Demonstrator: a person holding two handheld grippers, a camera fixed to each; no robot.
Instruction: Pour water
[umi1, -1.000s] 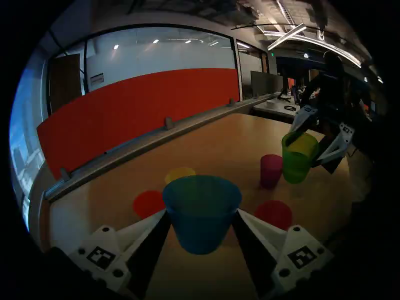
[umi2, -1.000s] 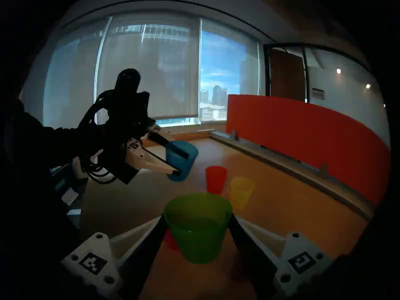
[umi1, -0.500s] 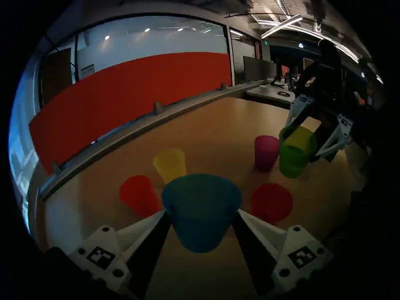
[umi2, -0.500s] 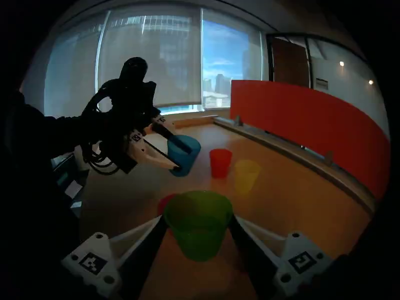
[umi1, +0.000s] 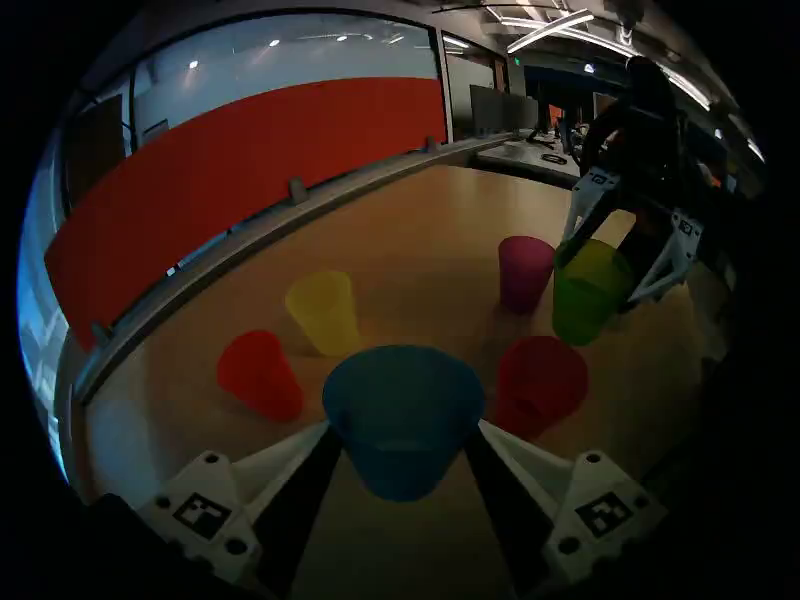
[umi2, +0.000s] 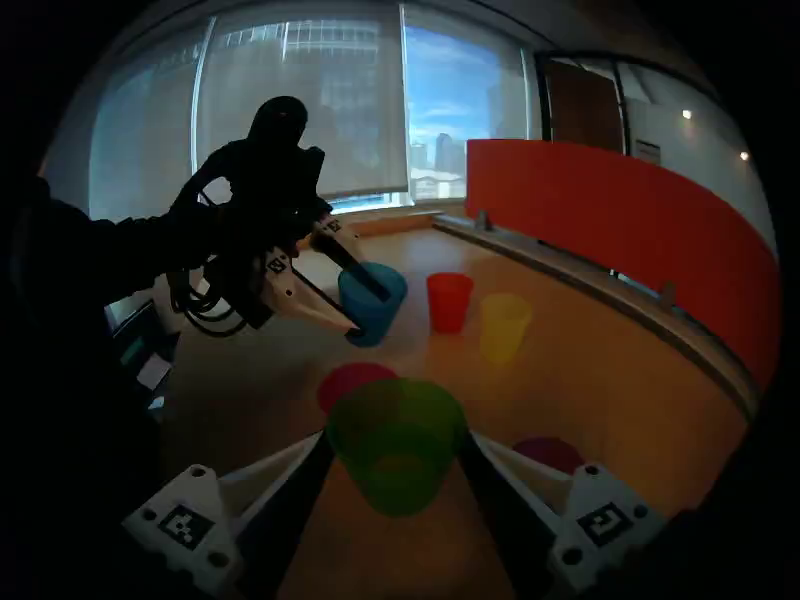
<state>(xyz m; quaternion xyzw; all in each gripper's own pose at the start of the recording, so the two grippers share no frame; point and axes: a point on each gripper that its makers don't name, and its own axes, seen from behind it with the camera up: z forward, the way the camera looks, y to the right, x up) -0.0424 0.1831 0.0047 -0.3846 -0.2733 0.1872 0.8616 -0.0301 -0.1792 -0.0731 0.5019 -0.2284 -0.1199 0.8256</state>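
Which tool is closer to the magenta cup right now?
Right. The right tool, gripping the green cup, sits just beside the magenta cup. The left tool, gripping the blue cup, is farther off across the table.

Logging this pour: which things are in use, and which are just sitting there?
In use: blue cup, green cup, each held in jaws.
Sitting by: yellow cup, orange-red cup, dark red cup, magenta cup, on the table.
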